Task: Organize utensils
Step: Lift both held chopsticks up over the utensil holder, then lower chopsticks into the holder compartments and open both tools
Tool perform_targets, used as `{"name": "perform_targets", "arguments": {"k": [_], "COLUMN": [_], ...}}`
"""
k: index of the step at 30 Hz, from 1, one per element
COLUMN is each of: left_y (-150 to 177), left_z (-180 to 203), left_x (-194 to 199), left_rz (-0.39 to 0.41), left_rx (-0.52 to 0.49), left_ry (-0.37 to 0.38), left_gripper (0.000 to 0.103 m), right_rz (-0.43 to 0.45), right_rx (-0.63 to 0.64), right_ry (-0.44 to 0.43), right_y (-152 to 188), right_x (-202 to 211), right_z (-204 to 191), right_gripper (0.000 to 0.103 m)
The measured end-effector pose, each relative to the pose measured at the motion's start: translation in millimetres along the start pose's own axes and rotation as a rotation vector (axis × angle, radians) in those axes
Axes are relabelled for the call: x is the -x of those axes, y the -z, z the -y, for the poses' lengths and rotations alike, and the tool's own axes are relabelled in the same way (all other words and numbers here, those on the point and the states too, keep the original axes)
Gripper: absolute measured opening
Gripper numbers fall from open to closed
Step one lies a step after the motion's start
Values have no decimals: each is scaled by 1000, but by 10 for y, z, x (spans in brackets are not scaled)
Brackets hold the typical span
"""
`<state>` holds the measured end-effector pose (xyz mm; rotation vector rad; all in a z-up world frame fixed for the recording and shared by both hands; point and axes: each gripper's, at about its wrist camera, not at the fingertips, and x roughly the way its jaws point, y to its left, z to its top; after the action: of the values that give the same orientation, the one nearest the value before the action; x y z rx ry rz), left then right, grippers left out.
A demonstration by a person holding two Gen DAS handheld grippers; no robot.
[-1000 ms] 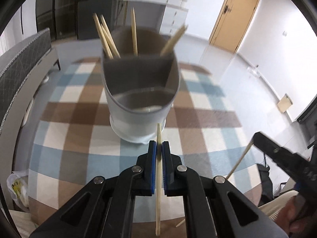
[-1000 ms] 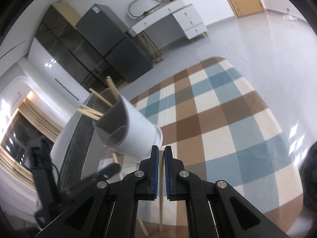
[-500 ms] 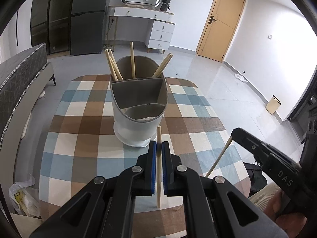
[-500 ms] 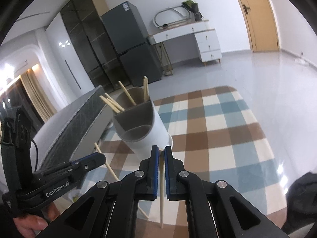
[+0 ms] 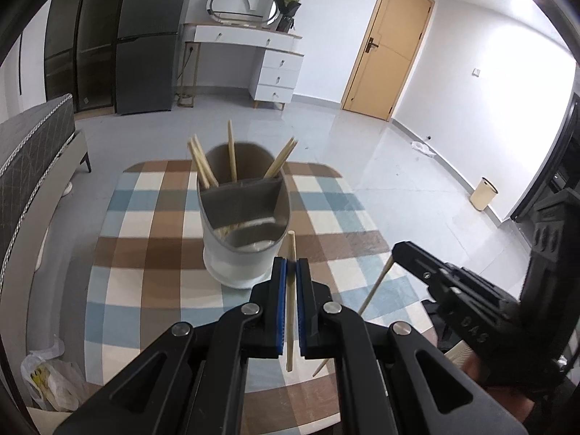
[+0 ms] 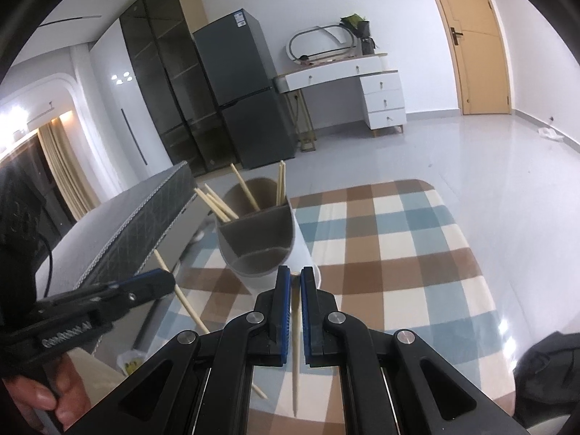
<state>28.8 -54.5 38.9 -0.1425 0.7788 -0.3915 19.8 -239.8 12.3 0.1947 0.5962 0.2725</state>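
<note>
Divided holder [image 5: 243, 217]: rear compartment holds perhaps 5 chopsticks [image 5: 232, 152].

2 wrist views, downward-forward, both near the utensil holder [image 5: 243, 214].

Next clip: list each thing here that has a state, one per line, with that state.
Left gripper: shut on a chopstick.
Right gripper: shut on a second chopstick.
Holder: upright on the checked cloth, back compartment holding several chopsticks, front compartment holding none that stand up.
Door: closed.
Drawers: closed.
</note>
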Motion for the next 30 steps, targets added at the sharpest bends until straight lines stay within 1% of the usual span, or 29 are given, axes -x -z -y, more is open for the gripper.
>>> {"name": "perform_targets", "arguments": {"k": [5,10,18,24,26,30], "left_y": [-289,-656,-1231,-1450,-1457,-1429], "left_z": [-18,-93,-255,-429,-474,-541], "left_x": [161,283,292,148,79,-48], "left_rz": [40,87,168,204,203,208], "left_rx": [6,35,48,51,54,41], "left_ry": [19,20,4,-27,-33,-58], "left_gripper": [1,1,1,1,1,1], "right_rz": [55,119,183,217,216,218], "right_rx": [10,30,55,80,67,54], "right_ry": [-12,-38,-95,-121,-131,-126], "right_y": [-321,-798,-1462,-1818,-1866,-1875], "right_x": [58,70,-123,-392,-497,-685], "right_z": [-45,-124,-297,-393,-387,-352], "right_gripper": [5,5,5,5,5,5]}}
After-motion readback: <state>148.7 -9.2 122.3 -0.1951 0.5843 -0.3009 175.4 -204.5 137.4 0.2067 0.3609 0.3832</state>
